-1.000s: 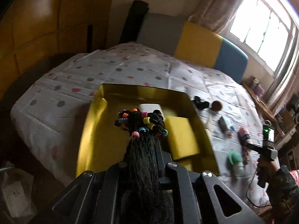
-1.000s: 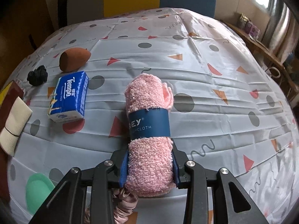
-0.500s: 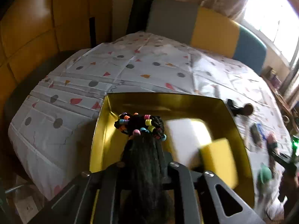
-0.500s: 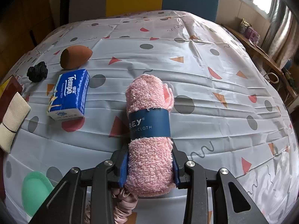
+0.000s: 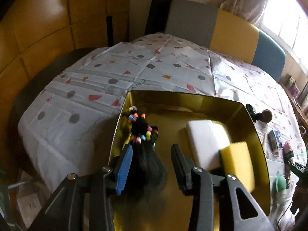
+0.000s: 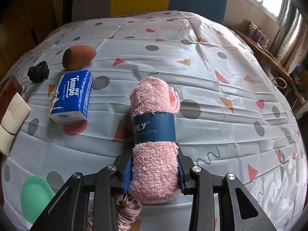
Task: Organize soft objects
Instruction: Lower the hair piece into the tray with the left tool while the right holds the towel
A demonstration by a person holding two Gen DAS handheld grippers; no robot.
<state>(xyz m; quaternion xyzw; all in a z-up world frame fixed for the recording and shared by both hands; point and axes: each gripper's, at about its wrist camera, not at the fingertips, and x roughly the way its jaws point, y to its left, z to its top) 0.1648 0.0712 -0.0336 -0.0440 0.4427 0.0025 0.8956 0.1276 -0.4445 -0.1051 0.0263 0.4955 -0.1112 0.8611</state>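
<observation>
In the left wrist view my left gripper (image 5: 152, 150) is open above a gold tray (image 5: 182, 98). A black hair tie bundle with coloured beads (image 5: 141, 129) hangs loose between the spread fingers, close to the left one, at the tray's left side. A white sponge (image 5: 206, 142) and a yellow sponge (image 5: 237, 161) lie in the tray. In the right wrist view my right gripper (image 6: 154, 165) is shut on a rolled pink washcloth (image 6: 154, 119) with a blue paper band, over the tablecloth.
On the patterned tablecloth (image 6: 211, 57) lie a blue Tempo tissue pack (image 6: 72, 96), a brown makeup sponge (image 6: 78, 56), a black scrunchie (image 6: 38, 74), a green pad (image 6: 34, 194), a pink scrunchie (image 6: 127, 209) and a cream folded cloth (image 6: 11, 119). Chairs stand behind the table.
My left gripper has opened and let go of the beaded hair tie bundle over the tray's left side. My right gripper still holds the washcloth, nearly unmoved.
</observation>
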